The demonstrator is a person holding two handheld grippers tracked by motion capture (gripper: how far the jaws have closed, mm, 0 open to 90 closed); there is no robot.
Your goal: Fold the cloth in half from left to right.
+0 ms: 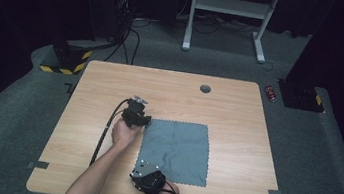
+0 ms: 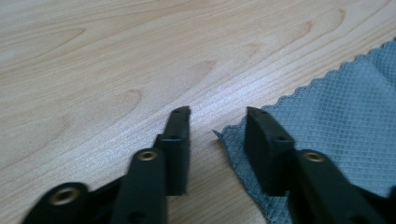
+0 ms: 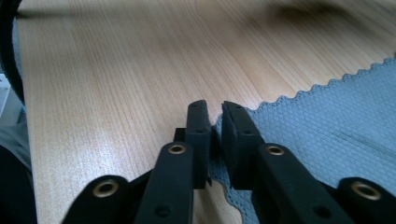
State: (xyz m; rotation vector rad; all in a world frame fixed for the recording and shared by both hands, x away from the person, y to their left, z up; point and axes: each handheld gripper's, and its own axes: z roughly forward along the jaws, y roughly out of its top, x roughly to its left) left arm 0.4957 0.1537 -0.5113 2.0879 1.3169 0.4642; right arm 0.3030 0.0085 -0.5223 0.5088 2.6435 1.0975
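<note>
A grey square cloth (image 1: 175, 150) lies flat on the wooden table (image 1: 238, 116). In the high view my left gripper (image 1: 136, 115) is at the cloth's far left corner and my right gripper (image 1: 146, 179) at its near left corner. The left gripper view shows my left gripper (image 2: 217, 114) low over the table with its jaws apart. That corner of the cloth (image 2: 345, 121) lies between them, untouched by the pads. My right gripper (image 3: 215, 107) has its jaws nearly together, pinching a raised corner of the cloth (image 3: 317, 126).
The table has a round cable hole (image 1: 205, 89) near its far edge and grey tape marks (image 1: 37, 164) at its near corners. On the floor behind are a white desk frame (image 1: 229, 13), a red can (image 1: 271, 93) and a yellow-black striped base (image 1: 66, 60).
</note>
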